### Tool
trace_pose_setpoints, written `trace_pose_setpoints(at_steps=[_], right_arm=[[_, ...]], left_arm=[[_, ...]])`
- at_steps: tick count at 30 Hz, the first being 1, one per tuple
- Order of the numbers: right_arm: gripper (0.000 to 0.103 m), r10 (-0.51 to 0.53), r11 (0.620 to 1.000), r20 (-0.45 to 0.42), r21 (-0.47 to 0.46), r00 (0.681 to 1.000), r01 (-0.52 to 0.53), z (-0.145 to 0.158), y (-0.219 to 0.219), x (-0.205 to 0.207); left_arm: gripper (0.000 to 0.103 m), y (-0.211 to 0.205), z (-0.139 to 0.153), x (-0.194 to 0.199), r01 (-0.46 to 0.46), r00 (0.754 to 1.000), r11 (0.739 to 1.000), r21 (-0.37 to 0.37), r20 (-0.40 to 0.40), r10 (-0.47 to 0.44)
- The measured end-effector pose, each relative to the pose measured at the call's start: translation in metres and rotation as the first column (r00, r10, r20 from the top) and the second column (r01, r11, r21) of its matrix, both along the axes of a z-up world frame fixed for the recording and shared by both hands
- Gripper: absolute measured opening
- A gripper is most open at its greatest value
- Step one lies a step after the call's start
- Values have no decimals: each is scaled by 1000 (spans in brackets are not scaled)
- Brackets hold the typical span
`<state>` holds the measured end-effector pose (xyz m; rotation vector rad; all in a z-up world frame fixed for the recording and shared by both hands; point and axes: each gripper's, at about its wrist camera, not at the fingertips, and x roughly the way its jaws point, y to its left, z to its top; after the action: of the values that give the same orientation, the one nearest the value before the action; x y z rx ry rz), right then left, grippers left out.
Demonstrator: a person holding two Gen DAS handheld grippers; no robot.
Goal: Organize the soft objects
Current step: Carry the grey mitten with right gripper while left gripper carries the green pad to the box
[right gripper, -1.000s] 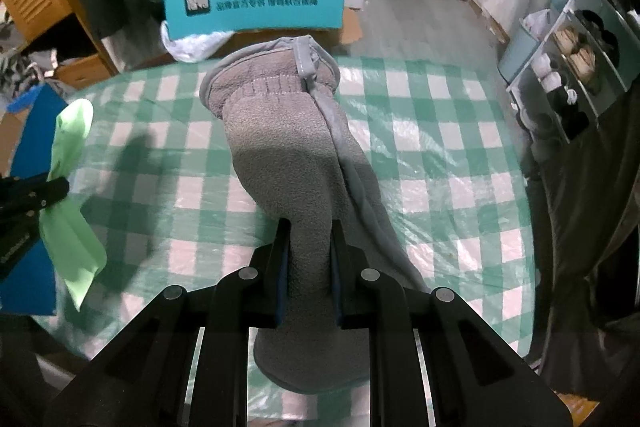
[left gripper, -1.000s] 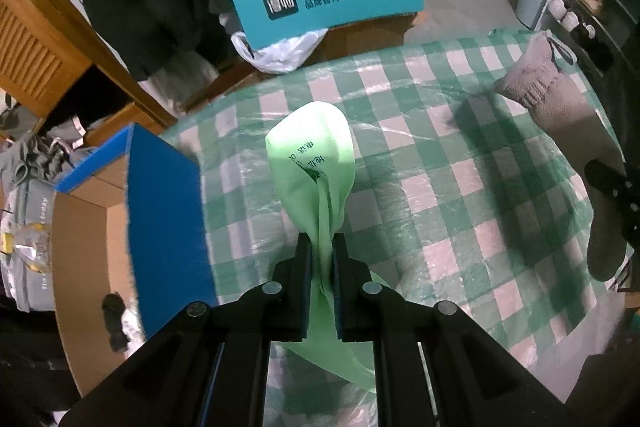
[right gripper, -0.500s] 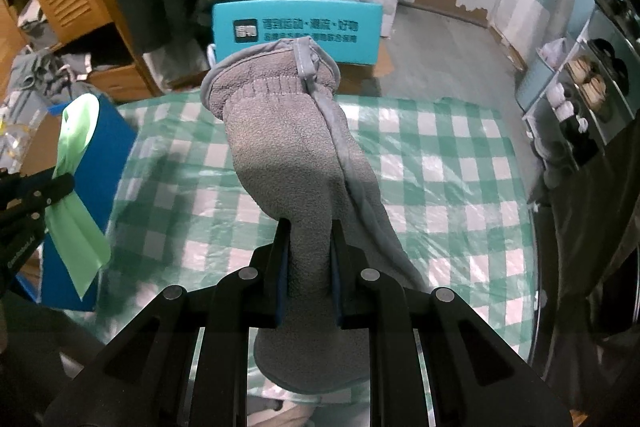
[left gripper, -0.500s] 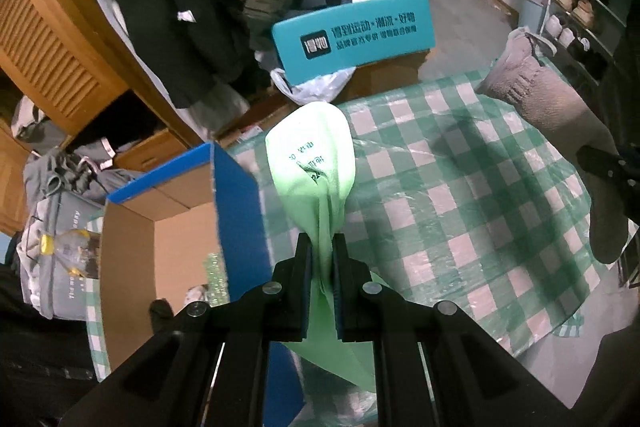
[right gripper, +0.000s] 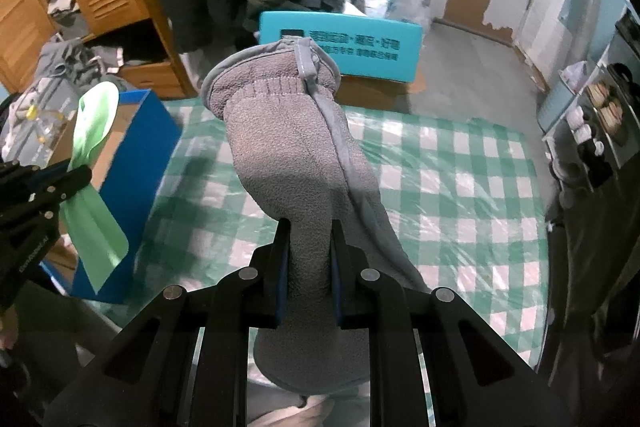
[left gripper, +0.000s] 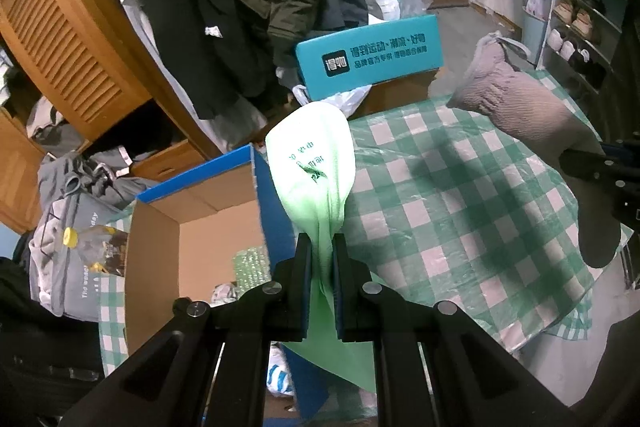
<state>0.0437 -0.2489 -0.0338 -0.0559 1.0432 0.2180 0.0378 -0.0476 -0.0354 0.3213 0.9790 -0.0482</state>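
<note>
Jaws of the left gripper (left gripper: pixel 320 259) pinch thin green cloth (left gripper: pixel 314 167); right gripper (right gripper: pixel 307 247) clamps nubbly grey fleece glove (right gripper: pixel 296 155).

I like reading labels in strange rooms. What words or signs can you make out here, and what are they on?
"The wea...": white print on the grey bag, the rest hidden by folds.
Teal box: a dark square logo and two lines of white Chinese print, too small to read surely.
Green cloth in the left claw: dark green print, creased, unreadable.
Left claw in the right view: a faint pale line, too blurred to read.
</note>
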Motion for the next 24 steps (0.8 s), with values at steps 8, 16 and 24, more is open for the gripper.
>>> trace_pose_setpoints(at_steps=[8,16,24], right_arm=[[14,58,998,18,30,998,-58,9,31,-2],[14,118,992,28,52,993,-119,16,65,2],[14,171,983,37,62,985,-173,22,99,5]], left_arm=[[9,24,7,-8,-33,999,999,-2,18,33],[9,49,17,-16,-70,996,998,-4,51,70],[9,71,21,-19,-105,992,994,-9,63,105]])
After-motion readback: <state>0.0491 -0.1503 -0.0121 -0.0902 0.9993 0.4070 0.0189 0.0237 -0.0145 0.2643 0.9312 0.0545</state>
